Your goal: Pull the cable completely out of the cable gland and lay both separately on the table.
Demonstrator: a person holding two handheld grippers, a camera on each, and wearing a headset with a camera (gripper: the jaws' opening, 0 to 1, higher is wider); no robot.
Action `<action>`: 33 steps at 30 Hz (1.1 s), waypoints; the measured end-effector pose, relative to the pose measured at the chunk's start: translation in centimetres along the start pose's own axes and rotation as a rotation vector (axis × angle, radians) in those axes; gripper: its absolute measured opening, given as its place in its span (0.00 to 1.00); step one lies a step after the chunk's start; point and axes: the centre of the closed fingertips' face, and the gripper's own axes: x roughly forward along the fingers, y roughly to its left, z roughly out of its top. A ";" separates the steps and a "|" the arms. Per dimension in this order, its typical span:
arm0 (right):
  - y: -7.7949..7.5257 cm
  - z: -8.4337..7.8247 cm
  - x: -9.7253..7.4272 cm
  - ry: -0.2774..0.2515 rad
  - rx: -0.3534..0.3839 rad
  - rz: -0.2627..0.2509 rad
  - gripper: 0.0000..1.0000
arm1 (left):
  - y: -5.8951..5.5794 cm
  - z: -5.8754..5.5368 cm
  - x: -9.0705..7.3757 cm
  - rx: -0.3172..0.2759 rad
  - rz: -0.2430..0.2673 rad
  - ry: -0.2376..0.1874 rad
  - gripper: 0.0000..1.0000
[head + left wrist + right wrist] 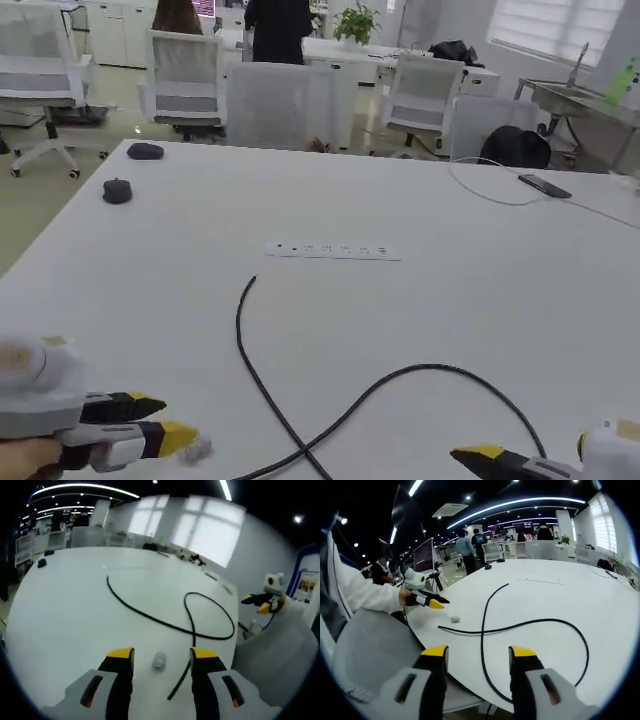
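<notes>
Both parts lie apart on the worktop (pixel 480 300): cable (pixel 482 629) looped loose, cable gland (pixel 159 660) just ahead of your left gripper (pixel 170 421). Its jaws and your right gripper's (pixel 478 652) stand spread and empty, so the task looks done.

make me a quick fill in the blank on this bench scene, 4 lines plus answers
1. The cable on the table is ___ in colour.
2. The cable ___ itself once, forming a loop.
3. The left gripper has the small ___ lying on the table between its jaw tips.
4. The right gripper, like the left, has its jaws ___ and holds nothing.
Answers: black; crosses; cable gland; open.
</notes>
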 end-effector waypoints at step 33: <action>1.4 -3.9 -0.7 0.156 0.079 -0.031 0.55 | -4.0 1.7 -11.6 -0.027 0.102 -0.161 0.61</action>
